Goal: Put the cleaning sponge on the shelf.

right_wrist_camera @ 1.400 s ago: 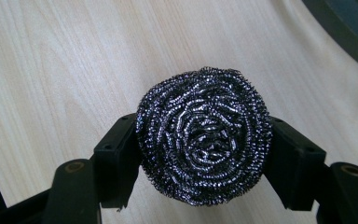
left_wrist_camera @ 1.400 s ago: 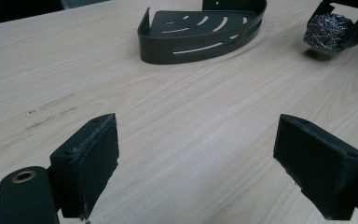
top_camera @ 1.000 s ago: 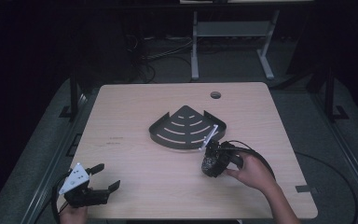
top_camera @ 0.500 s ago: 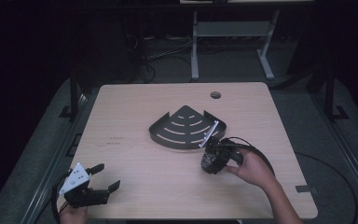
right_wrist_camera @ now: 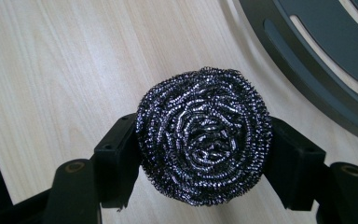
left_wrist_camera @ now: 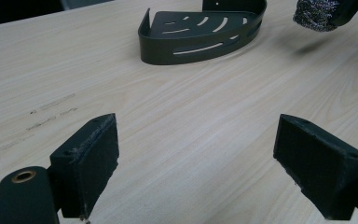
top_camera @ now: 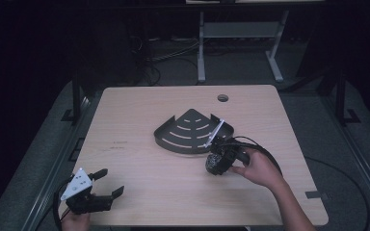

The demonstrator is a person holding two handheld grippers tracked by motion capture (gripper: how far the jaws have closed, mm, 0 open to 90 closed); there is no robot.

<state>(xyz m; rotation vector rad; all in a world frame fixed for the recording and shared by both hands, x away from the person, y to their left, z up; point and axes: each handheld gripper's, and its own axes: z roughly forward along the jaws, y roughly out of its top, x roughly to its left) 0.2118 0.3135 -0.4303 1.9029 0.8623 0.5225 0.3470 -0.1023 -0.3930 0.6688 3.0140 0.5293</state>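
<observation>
Your right gripper (top_camera: 215, 162) clenches the steel scourer (right_wrist_camera: 204, 135) beside the corner rack (top_camera: 191, 131), at its 4 o'clock rim. Your left gripper (top_camera: 107, 183), released, sits over the table (top_camera: 139, 103) near its 7 o'clock edge.

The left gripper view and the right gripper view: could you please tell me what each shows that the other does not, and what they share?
Left gripper view alone: the left gripper, jaws wide apart with nothing between them, and the rack's raised wall and back corner, seen from the side across bare table.

Right gripper view alone: the right gripper, jaws closed on either side of the scourer, whose coiled steel strands are plain close up.

Shared: the wooden table, the slotted rack, and the scourer, which sits at the left gripper view's top right corner.
</observation>
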